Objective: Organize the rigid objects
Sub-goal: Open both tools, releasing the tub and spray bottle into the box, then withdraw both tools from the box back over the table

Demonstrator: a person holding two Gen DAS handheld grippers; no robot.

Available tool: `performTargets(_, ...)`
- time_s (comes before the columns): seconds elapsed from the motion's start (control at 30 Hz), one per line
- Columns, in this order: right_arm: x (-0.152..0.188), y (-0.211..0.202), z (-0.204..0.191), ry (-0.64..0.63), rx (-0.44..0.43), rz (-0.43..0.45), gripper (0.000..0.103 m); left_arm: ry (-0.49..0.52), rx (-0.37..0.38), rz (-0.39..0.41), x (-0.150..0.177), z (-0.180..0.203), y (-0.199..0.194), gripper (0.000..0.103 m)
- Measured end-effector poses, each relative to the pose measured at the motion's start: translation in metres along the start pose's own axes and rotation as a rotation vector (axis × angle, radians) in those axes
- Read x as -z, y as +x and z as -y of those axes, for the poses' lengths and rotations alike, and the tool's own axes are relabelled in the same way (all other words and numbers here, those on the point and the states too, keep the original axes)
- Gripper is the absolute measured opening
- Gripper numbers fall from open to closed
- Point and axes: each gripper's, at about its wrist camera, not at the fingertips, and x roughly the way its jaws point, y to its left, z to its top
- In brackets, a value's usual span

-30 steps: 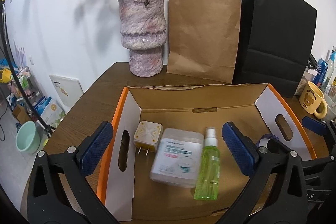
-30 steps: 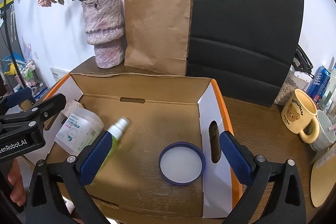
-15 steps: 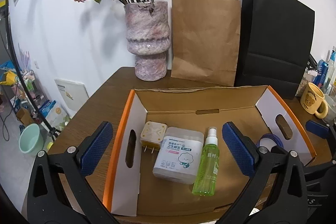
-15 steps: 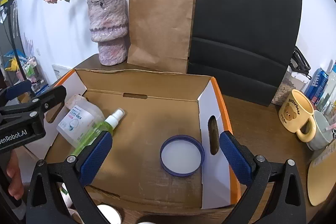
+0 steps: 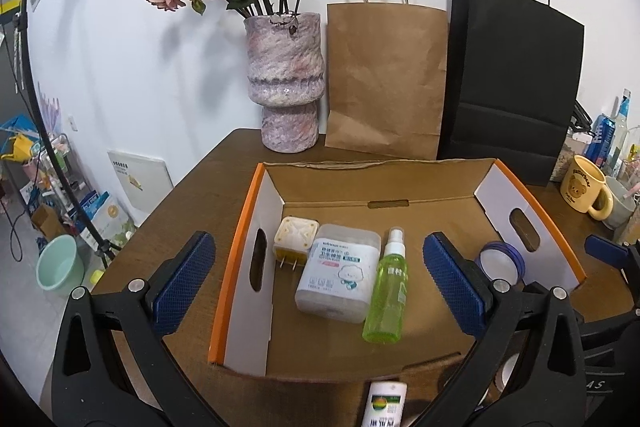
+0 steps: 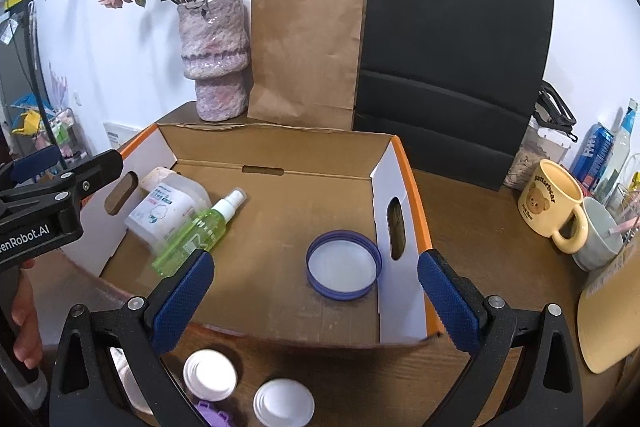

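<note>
- Left wrist view: left tool [image 5: 318, 273] hangs released over the box [image 5: 236, 267]; plug [image 5: 295, 242], cotton-swab tub [image 5: 338, 273], spray bottle [image 5: 387, 287] lie side by side inside.
- Right tool [image 6: 314, 297] is released too, above the blue lid [image 6: 343, 264] on the box floor.

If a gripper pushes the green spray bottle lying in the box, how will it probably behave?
The green spray bottle lies on its side on the cardboard box floor, so a sideways push would probably roll it. Its plastic looks smooth and stiff, perhaps slippery. It lies close against the cotton swab box, which may stop rolling that way.
</note>
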Motion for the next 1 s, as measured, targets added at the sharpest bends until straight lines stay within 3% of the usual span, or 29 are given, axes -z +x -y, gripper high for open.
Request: performTargets(1.0,0.056,-0.062,-0.018,0.002,-0.015,-0.002,0.103,0.019,0.063,-0.005,0.049,-0.006,-0.07,0.103)
